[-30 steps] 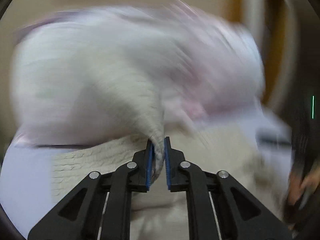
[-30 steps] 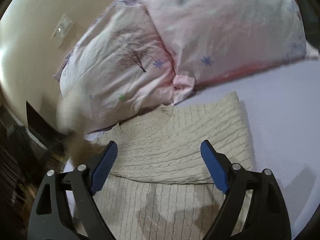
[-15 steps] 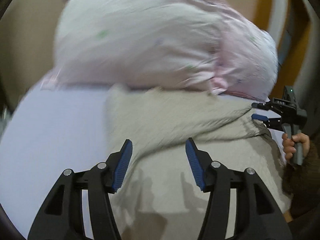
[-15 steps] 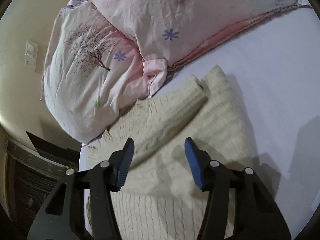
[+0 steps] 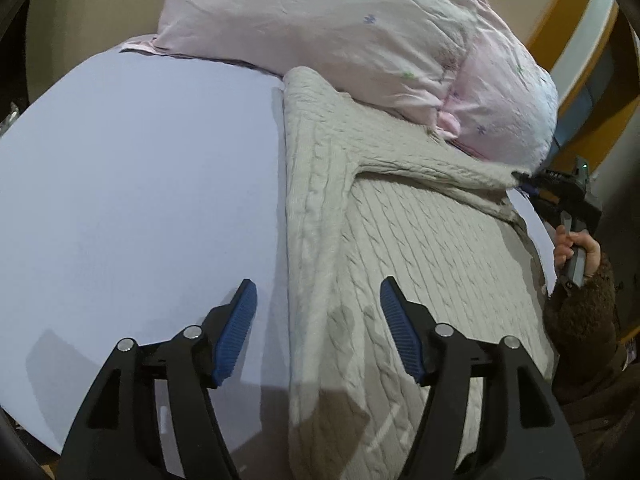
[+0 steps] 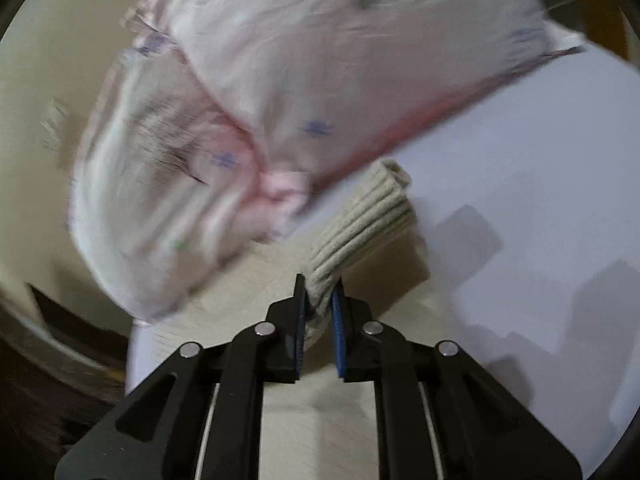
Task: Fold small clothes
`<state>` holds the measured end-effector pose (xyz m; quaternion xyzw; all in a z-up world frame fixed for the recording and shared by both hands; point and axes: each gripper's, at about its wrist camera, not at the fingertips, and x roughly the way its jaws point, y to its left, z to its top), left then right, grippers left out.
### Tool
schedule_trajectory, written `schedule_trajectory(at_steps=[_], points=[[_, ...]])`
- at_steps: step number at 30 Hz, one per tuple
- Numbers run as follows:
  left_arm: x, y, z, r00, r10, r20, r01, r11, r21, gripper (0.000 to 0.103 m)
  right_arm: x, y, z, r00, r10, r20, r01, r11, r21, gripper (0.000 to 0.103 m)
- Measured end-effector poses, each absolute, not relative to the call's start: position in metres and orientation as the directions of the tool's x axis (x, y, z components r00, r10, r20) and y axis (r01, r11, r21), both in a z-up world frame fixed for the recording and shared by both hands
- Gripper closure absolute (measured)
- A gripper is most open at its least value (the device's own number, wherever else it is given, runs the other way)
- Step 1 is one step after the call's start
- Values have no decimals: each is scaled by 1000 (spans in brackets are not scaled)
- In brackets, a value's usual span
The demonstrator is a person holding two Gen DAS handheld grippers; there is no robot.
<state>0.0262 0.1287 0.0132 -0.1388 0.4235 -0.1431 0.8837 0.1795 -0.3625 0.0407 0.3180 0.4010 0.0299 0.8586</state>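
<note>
Our left gripper (image 5: 316,320) is apart, holding nothing, straddling the sweater's (image 5: 420,240) left edge above the bed (image 5: 140,184). Our right gripper (image 6: 320,304) is clamped on the sleeve (image 6: 368,224) near its ribbed cuff (image 6: 394,176), which points up and right, away from us. In the left view the sleeve runs crosswise over the sweater to the right gripper. The sweater's long axis runs from us toward the pillows (image 5: 360,32), its top touching them. Open sheet lies left of the sweater; right view blurred.
</note>
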Motion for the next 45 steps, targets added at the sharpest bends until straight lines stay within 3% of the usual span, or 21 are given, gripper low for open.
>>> schedule_trajectory(at_steps=[2,4,5,7,8,10,12,18,20,21,22,23,28,33,35,42,44,45], points=[[21,128,13,599,-384,-703,141,915,-379,36,161,-371,34,629,303,-716,240,800,550,66],[14,128,13,598,-402,-693,147,906,-398,37,139,-379,37,634,287,-719,243,808,537,43],[7,129,12,598,-423,-681,157,895,-418,37,120,-383,39,639,258,-725,247,823,511,42],[-2,130,11,597,-452,-663,166,878,-450,38,92,-390,35,615,253,-747,247,838,487,45],[-8,130,10,592,-480,-648,174,860,-479,43,82,-394,31,600,274,-752,242,833,497,48],[-20,132,5,583,-520,-624,182,833,-523,50,57,-398,16,547,370,-750,221,801,556,65],[-32,135,0,563,-573,-596,191,791,-581,59,25,-399,7,534,465,-706,173,758,629,67],[-64,143,-17,529,-692,-491,193,662,-725,67,-46,-395,-17,439,711,-549,40,596,802,72],[-70,139,-20,513,-709,-484,202,647,-735,72,-58,-393,-26,400,763,-508,15,549,836,80],[-70,137,-20,504,-711,-491,202,649,-733,79,-59,-389,-30,379,775,-506,9,544,839,91],[-70,134,-21,494,-713,-498,203,651,-732,84,-58,-382,-34,349,780,-519,-1,554,832,95],[-68,130,-22,482,-713,-509,202,656,-727,96,-55,-377,-33,342,782,-521,-16,559,829,95],[-43,132,19,533,-721,-443,274,643,-715,97,-12,-380,26,490,791,-367,-192,508,840,95],[57,142,75,705,-591,-393,259,729,-633,97,92,-397,73,659,709,-250,-234,509,828,95],[116,137,75,745,-525,-412,193,760,-620,97,146,-406,64,715,650,-258,-146,500,853,95],[237,110,14,672,-405,-620,-12,831,-556,97,258,-412,-24,700,507,-504,242,495,834,95],[238,119,2,650,-449,-613,-33,789,-613,97,260,-410,-32,713,507,-484,255,455,853,88],[235,126,1,635,-499,-589,-37,742,-669,95,261,-411,-30,726,516,-455,234,437,869,67]])
